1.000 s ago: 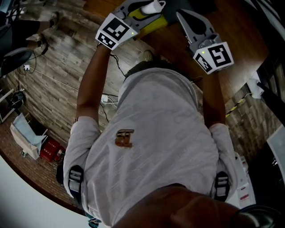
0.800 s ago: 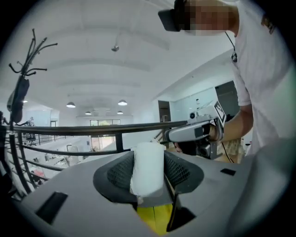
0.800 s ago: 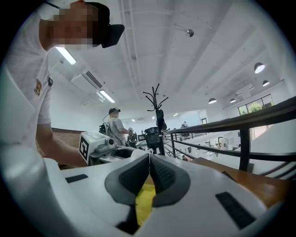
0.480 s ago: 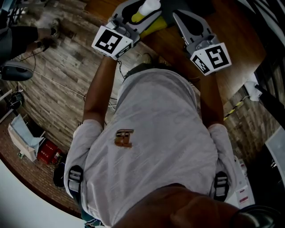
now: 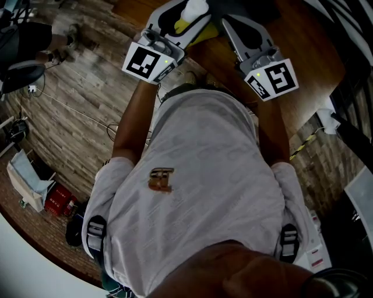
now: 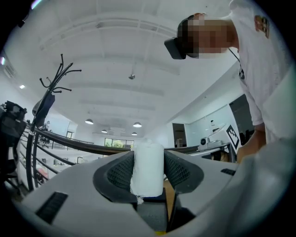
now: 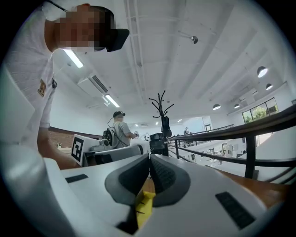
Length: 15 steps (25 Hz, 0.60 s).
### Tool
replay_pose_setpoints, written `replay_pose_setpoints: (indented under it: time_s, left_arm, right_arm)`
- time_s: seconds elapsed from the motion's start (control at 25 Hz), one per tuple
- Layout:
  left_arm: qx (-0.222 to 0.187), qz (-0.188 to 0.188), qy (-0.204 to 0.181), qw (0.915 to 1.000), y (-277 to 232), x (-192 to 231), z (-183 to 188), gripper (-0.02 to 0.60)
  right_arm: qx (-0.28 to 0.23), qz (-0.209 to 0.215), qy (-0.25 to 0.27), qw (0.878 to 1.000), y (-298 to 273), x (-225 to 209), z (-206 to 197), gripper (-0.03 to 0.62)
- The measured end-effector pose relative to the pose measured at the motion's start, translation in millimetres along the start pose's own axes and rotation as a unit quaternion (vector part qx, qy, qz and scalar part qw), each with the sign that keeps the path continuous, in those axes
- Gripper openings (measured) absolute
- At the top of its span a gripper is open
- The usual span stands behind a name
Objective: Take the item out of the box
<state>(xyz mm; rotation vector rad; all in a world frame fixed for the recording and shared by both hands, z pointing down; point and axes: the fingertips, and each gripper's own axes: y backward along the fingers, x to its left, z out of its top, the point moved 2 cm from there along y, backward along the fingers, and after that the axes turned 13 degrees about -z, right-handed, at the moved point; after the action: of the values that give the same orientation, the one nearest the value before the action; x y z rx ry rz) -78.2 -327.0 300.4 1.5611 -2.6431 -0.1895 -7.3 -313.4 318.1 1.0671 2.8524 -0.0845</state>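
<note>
The left gripper [image 6: 148, 157] clamps the white roll [image 6: 148, 172], long axis along its jaws. Just right, the right gripper [image 7: 149, 164] is closed on the edge of what is probably the yellow box [image 5: 204, 32].

Dim underexposed head view, bright ceiling-lit gripper views, fisheye warping, dark vignetted corners

Beyond the person's white shirt [image 5: 204, 174], the left gripper [image 5: 185, 13] clasps a white roll [image 5: 194, 8]; the right gripper [image 5: 229, 24], likewise beyond the shirt, pinches a yellow box [image 5: 201, 33] over a wooden table [image 5: 303, 41].
</note>
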Motion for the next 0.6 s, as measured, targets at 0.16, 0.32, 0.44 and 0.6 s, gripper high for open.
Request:
replay_pose_setpoints:
  time_s: [0.16,0.32,0.44,0.6]
  left_arm:
    - [-0.004,0.001,0.000,1.0000,4,-6,2,0.212]
    - [-0.009,-0.001,-0.001,1.0000,5,-12,5,0.212]
    - [-0.012,0.000,0.000,0.9999,8,-11,7,0.212]
    - [-0.014,-0.001,0.001,0.9999,13,-12,7,0.212]
  right_arm:
    - [-0.005,-0.001,0.006,1.000,4,8,0,0.031]
    - [-0.010,-0.006,0.018,1.000,10,11,1,0.031]
    - [-0.012,-0.004,0.021,1.000,8,16,3,0.031]
    - [-0.013,-0.003,0.021,1.000,8,22,2,0.031]
